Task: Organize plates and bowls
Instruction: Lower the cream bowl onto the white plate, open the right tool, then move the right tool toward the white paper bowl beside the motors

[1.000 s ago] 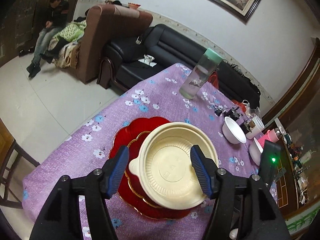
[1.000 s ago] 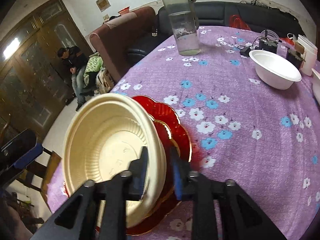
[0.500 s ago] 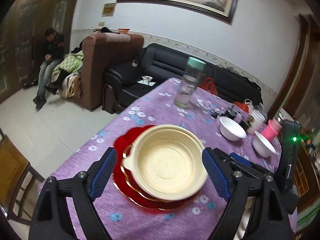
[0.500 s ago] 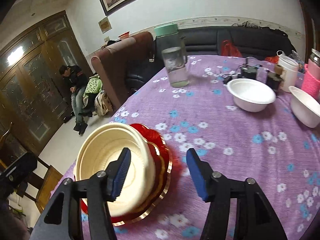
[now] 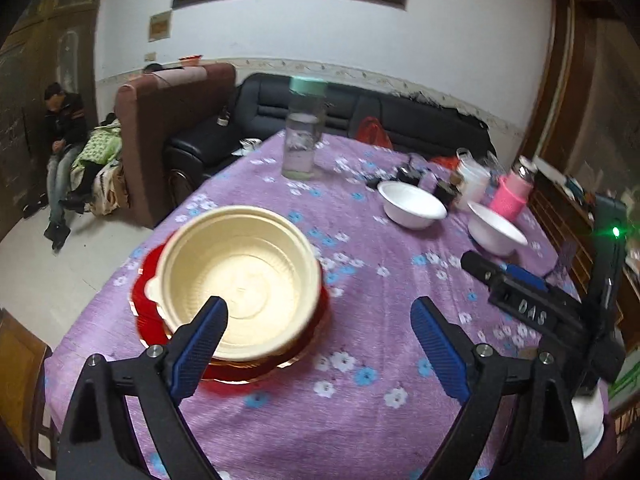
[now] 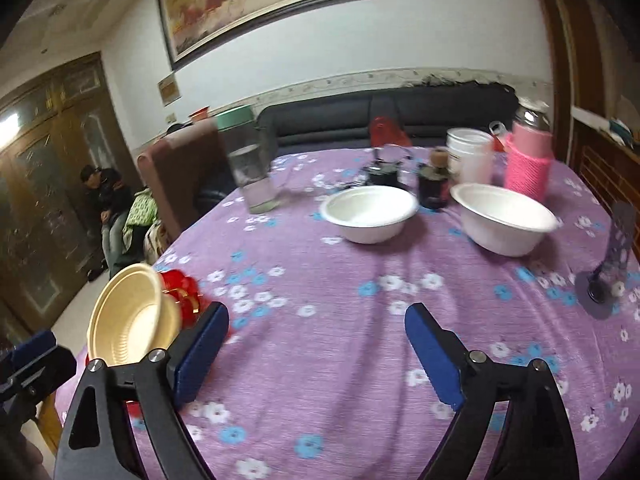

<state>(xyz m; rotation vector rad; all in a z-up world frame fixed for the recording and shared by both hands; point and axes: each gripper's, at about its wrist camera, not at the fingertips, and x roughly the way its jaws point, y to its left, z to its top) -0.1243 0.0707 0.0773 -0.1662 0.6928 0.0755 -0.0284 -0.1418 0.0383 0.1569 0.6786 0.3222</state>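
The cream bowl [image 5: 240, 280] sits nested on the red plates [image 5: 150, 312] near the surface's left edge, and it holds nothing. Farther back two white bowls stand apart from each other, the nearer-centre white bowl [image 6: 370, 214] and the right-hand white bowl [image 6: 504, 218], both bare inside. Behind them a clear bottle with a green lid [image 6: 248, 164] has a little liquid at its bottom, and a pink-sleeved flask [image 6: 528, 160] stands just beside a stack of white cups [image 6: 470, 152].

The surface [image 6: 340, 360] wears a purple cloth printed with white and blue flowers. Beyond it run a black sofa [image 5: 420, 120] and a brown armchair [image 5: 172, 128]; a large framed painting [image 6: 264, 4] hangs on the white wall, and a seated person [image 5: 64, 152] slumps by the wooden doors.

The left gripper [image 5: 318, 344] hangs above the cloth just right of the cream bowl, its blue fingers [image 5: 200, 344] spread wide and gripping nothing. The right gripper [image 6: 316, 356] hovers over open cloth, fingers equally wide apart and bare.
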